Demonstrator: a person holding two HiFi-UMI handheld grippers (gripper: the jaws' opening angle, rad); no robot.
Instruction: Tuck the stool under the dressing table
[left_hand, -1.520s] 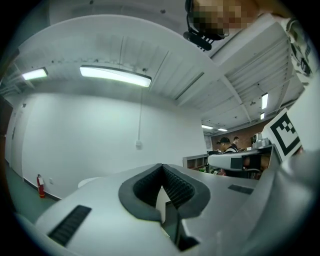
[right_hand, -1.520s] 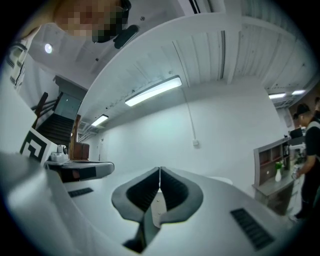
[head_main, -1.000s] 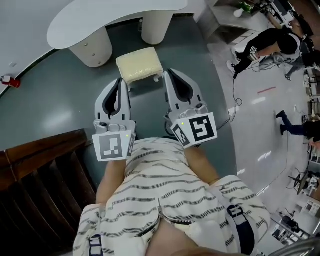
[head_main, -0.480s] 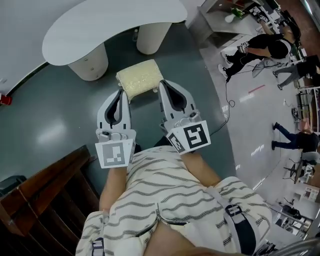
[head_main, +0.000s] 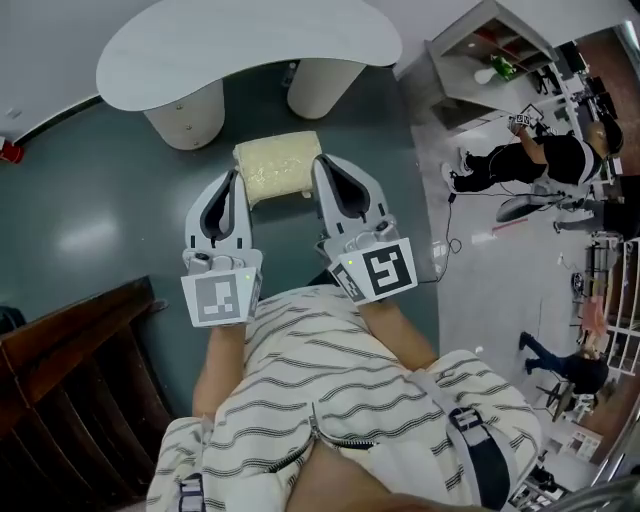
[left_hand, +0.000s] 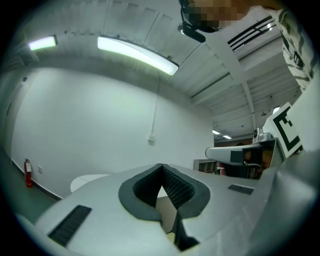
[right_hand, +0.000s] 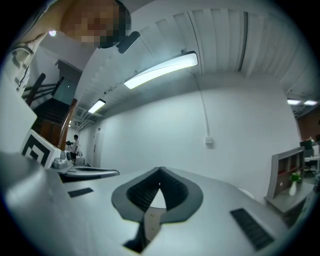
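**Mia:** Where is the stool (head_main: 278, 162) sitting?

**Ben:** It is sitting on the dark green floor (head_main: 90, 220), just in front of the dressing table (head_main: 250, 40). One fat table leg (head_main: 185, 100) is standing beyond the stool on its left. The other leg (head_main: 320, 85) is standing beyond it on its right. The stool is facing the gap between them. I think it is not going under the white top yet.

**Mia:** What are the tongs doing?

**Ben:** Both are squeezing all the way together, with nothing inside. The left tongs (head_main: 236, 180) are pointing at the stool's near left corner. The right tongs (head_main: 322, 165) are pointing at its near right corner. They are lying flat and right up against the stool. I am not seeing whether they are really touching it.

**Mia:** Why are they closing on nothing?

**Ben:** I am guessing the person is planning to push, not grab. Closed tips are making a firm nose for pushing. One on each side is helping the stool go straight without spinning.

**Mia:** What could be going wrong?

**Ben:** A crooked push could be sending the stool into a leg.
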